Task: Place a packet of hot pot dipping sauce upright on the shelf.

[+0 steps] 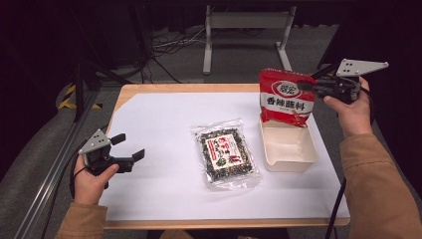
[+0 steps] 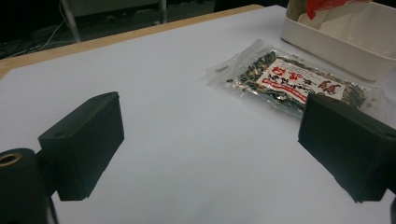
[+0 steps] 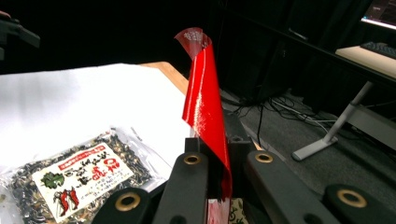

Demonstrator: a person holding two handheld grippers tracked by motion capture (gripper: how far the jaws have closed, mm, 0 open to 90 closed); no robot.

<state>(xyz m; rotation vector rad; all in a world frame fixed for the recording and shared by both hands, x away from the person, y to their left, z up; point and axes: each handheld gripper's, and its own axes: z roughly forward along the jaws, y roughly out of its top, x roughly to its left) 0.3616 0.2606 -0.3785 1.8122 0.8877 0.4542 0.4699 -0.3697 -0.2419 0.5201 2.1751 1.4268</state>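
- On my far left, the left gripper (image 1: 128,147) sits low over the white sheet (image 1: 164,129) that covers the counter (image 1: 130,90), held in the left hand (image 1: 92,180). Its jaws stand wide apart with nothing between them.
- Through the left gripper view I see bare white sheet between the two black jaws, and the clear packet of dark spice mix (image 2: 292,83) lying beyond the jaw at that view's right, apart from it.
- Near the middle of the counter, in the high view, that clear packet (image 1: 227,154) lies flat on the sheet, label up, just left of the white tray (image 1: 289,148) and not touching it as far as I can tell.
- The white tray sits on the sheet toward the right side of the counter, open side up.
- The red sachet (image 1: 286,97) hangs upright above the tray's far end, its lower edge at or just inside the rim; I cannot tell whether it touches the tray.
- The right gripper (image 1: 304,86), in the right hand (image 1: 352,110), is clamped on the sachet's upper right edge. In the right gripper view the jaws are pressed together on the red film (image 3: 205,107), which rises above them with its top curling over.
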